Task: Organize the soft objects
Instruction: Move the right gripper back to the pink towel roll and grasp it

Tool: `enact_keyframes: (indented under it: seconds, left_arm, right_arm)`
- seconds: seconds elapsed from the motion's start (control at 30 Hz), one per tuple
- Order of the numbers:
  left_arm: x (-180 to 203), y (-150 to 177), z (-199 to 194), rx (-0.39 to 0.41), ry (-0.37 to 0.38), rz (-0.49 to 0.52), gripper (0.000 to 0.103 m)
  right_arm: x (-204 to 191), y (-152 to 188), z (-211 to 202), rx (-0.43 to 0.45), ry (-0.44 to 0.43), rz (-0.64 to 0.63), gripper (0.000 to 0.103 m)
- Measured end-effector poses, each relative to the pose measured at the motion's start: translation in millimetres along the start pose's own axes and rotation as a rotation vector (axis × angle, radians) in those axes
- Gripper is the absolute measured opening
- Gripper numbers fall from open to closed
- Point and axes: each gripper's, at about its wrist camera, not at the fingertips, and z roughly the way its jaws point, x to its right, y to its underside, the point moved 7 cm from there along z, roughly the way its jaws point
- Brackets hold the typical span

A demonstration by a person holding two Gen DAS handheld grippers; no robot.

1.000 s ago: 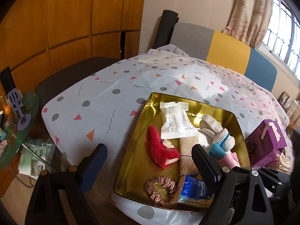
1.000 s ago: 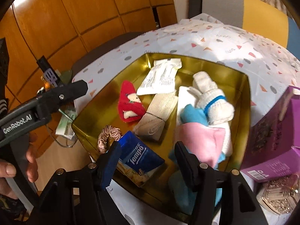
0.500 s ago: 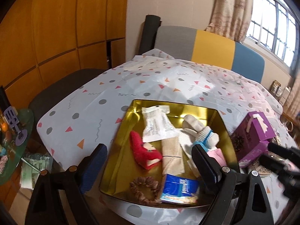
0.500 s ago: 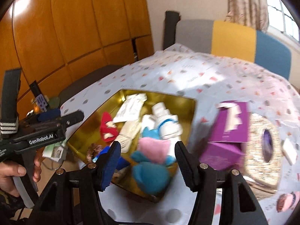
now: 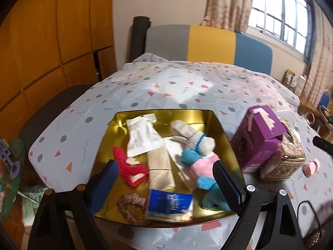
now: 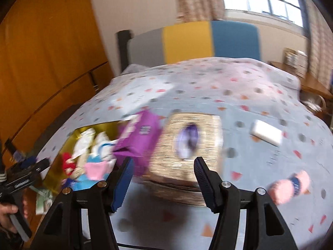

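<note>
A gold tin tray on the table holds a plush rabbit in pink and blue, a red sock, a white packet, a beige cloth, a pink scrunchie and a blue tissue pack. My left gripper is open and empty above the tray's near edge. My right gripper is open and empty over a woven gold tissue box. A pink soft item lies on the cloth to its right; it also shows in the left wrist view. The right wrist view is blurred.
A purple carton stands between the tray and the gold tissue box. A white block lies on the patterned tablecloth further right. A grey, yellow and blue bench back stands behind the table. A glass side table is at left.
My right gripper has swung right, from over the tray to over the gold tissue box. My left gripper has drawn back and turned right, so more of the table shows.
</note>
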Motion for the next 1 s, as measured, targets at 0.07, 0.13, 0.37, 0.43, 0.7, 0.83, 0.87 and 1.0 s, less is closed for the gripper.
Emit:
enact_keyframes:
  seconds: [0.07, 0.13, 0.37, 0.43, 0.7, 0.83, 0.87, 1.0]
  left_arm:
    - [7.3, -1.7, -1.3, 0.006, 0.016, 0.015, 0.092]
    - [14.0, -3.1, -2.0, 0.011, 0.037, 0.026, 0.092]
    - [26.7, 0.1, 3.6, -0.010, 0.077, 0.037, 0.092]
    - [28.2, 0.4, 5.0, -0.012, 0.081, 0.038, 0.092]
    - [34.9, -2.0, 3.0, -0.012, 0.100, 0.054, 0.092]
    - [38.3, -6.0, 0.3, -0.005, 0.109, 0.071, 0.092]
    - [39.4, -8.5, -1.3, -0.001, 0.115, 0.072, 0.092]
    - [49.8, -23.2, -9.3, 0.031, 0.124, 0.110, 0.092]
  right_arm:
    - [28.1, 0.5, -7.3, 0.003, 0.054, 0.045, 0.060]
    - [58.8, -0.1, -16.7, 0.006, 0.107, 0.096, 0.060]
    - [175.3, 5.6, -61.6, 0.020, 0.250, 0.404, 0.067]
    - [204.9, 15.1, -69.1, 0.011, 0.274, 0.522, 0.071]
    - [259.0, 71.0, -20.7, -0.164, 0.255, 0.828, 0.073]
    - [272.4, 84.2, 14.6, -0.245, 0.290, 0.869, 0.073]
    - [275.9, 85.6, 23.1, -0.259, 0.315, 0.860, 0.073]
    - [275.5, 79.6, 48.0, -0.363, 0.384, 0.692, 0.050]
